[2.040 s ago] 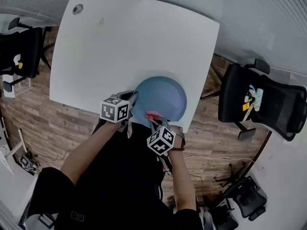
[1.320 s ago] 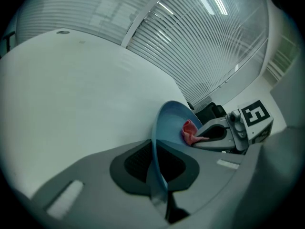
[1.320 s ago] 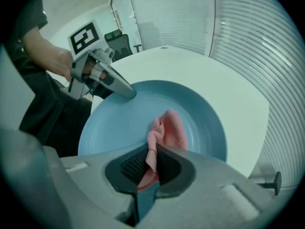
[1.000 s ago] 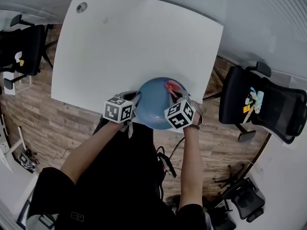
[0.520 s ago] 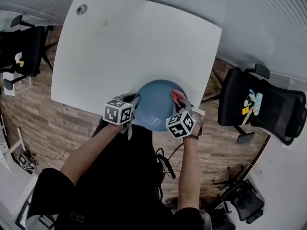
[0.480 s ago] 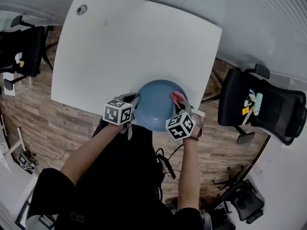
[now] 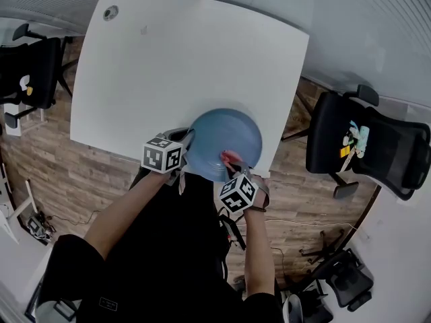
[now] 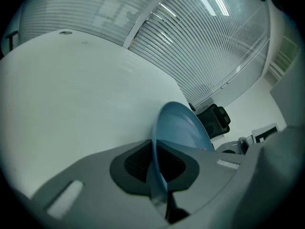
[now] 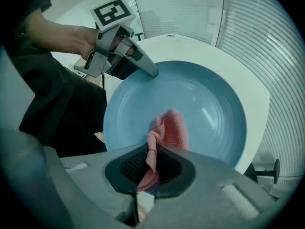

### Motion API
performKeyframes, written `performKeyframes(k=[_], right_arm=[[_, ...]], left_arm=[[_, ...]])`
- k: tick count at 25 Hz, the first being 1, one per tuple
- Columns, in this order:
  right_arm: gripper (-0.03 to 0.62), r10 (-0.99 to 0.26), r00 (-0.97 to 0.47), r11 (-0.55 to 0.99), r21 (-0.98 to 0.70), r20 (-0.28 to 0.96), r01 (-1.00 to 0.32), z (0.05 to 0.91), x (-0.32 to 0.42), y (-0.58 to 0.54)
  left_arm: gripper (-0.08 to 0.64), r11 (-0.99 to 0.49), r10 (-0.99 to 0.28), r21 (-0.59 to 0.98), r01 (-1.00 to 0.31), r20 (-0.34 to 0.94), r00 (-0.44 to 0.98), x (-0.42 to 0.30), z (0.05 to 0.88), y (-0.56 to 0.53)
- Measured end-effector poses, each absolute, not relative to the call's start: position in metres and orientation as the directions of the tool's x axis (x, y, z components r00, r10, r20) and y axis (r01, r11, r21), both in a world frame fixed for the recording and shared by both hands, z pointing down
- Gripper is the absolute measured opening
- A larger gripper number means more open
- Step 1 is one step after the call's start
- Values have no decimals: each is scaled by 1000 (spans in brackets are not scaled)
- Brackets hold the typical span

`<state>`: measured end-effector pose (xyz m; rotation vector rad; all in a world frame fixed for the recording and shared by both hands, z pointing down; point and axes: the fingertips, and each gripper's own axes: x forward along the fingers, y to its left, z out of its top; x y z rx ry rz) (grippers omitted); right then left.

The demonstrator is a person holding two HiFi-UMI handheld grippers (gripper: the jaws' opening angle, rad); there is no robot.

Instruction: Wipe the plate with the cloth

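Pink cloth [image 9: 172, 127], clamped in the right gripper [image 9: 150, 168], is wiping the blue plate [image 7: 219, 132] near six o'clock. The left gripper [image 8: 160, 173] is pinching its nine-o'clock rim. Next, probably sweeping toward twelve.

Our left gripper [image 7: 188, 142] angles down at the tabletop's near edge, its jaws clamped on the plate [image 7: 225, 130] rim. Our right gripper [image 7: 231, 163] points steeply down just beside it, its jaws pinching the cloth [image 9: 170, 128].

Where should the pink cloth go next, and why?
Probably slide the cloth across the middle of the plate toward its far rim. The right tongs pinch the cloth by the near edge, most of the plate lies beyond it, and the left tongs grip the rim.
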<state>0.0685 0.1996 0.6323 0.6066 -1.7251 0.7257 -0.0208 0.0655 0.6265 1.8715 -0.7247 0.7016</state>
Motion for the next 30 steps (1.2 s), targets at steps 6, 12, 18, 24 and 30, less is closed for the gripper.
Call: performKeyframes(k=[6,12,18,24,30], right_arm=[[23,24,-298,710,-226,954,-667,632,42,216],[25,47,-306,716,-245,951,-654,632,38,222],[25,6,-313,703,-227,950,-674,628,40,220],[25,-142,-327,654,-159,935,-740,608,37,204],[25,-356,-345,563,-96,868,-821,570,48,173]], left_arm=[[17,-352,-182,574,-740,733,655,-18,626,64],[17,-358,-181,572,-738,733,655,-17,627,64],[20,-375,-174,568,-732,733,658,-17,626,64],[76,-384,-181,600,-702,697,694,-16,617,65],[151,-383,-217,623,-682,657,722,-16,597,47]])
